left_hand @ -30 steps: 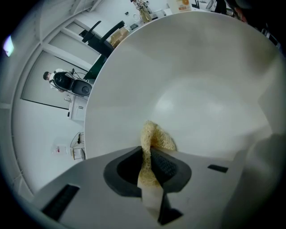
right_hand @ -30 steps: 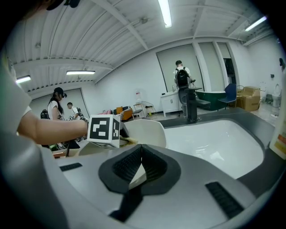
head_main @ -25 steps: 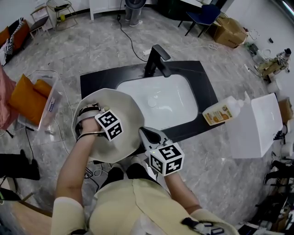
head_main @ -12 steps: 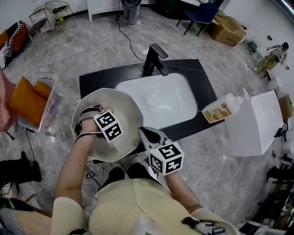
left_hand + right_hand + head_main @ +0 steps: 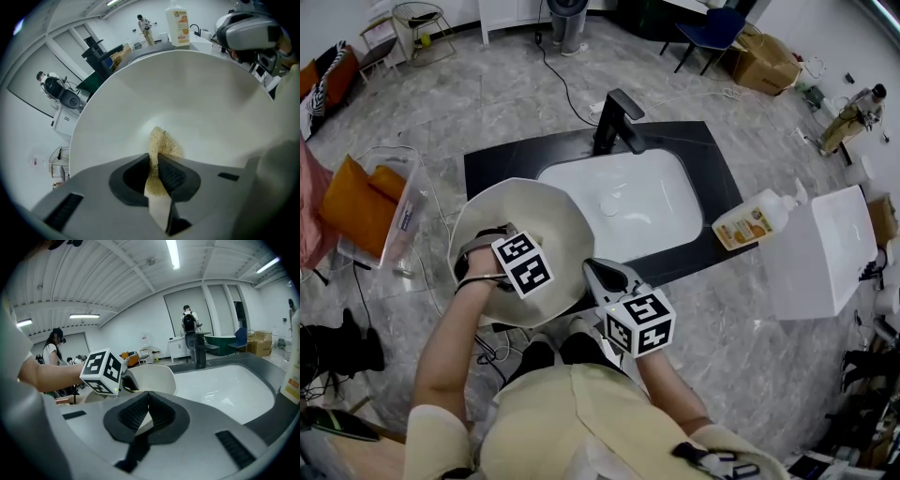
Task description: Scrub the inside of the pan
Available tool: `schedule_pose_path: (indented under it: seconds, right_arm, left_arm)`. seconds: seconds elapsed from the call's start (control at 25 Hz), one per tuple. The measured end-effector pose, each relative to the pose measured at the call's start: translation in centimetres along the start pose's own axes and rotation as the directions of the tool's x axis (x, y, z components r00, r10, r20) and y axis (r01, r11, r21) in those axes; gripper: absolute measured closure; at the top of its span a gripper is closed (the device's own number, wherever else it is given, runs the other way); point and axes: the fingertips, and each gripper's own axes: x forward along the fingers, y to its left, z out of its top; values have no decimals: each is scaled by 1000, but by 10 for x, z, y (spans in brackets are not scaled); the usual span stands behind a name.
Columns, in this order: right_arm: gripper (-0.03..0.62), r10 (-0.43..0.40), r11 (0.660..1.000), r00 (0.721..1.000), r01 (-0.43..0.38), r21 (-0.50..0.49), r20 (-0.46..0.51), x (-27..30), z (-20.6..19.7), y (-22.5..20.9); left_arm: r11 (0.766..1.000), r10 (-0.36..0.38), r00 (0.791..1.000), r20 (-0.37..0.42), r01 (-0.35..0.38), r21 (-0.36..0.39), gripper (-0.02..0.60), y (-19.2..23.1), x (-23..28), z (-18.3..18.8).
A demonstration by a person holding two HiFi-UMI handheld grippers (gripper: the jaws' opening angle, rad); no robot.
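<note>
Pan scrub: both grippers clenched, pan held at the counter's front-left corner.

I saw the pan [image 5: 539,211] overhanging the dark counter [image 5: 497,164] at its left edge, with the white basin [image 5: 647,202] open beside it, the faucet [image 5: 619,122] behind, and the soap bottle [image 5: 755,225] well apart at the right edge. Only the left gripper view showed the left gripper [image 5: 157,157] clamped on a tan scrub pad [image 5: 161,143] touching the pan's inner wall. The right gripper [image 5: 147,397] gripped a pale part of the pan's near edge.

pan [image 5: 542,212]: near rim behind forearm [image 5: 455,330] | scrub pad [image 5: 163,143]: rear hidden between jaws
</note>
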Motion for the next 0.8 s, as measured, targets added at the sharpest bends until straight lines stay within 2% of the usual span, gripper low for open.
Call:
schedule_pose_path:
  seconds: [0.36,0.52,0.68,0.8]
  right_arm:
    - [579,0,1000,1000,0,-8,12,-3,3,8]
    - [579,-7,1000,1000,7,-11,18,-5,4,8]
    - [579,-22,1000,999,22,-9,23,-8,5,6]
    - [579,-31,999,999,32,-6,25,-9,6,5]
  left_arm:
    - [985,-168,986,20,168,29,528,-40,-13,2]
    - [969,-246,968,56,247,-4,528,-55,-20,5]
    - [958,-283,956,81,285,-20,528,-64,-27,3]
    - [945,-321,940,118,326,-25,528,-71,-36,5]
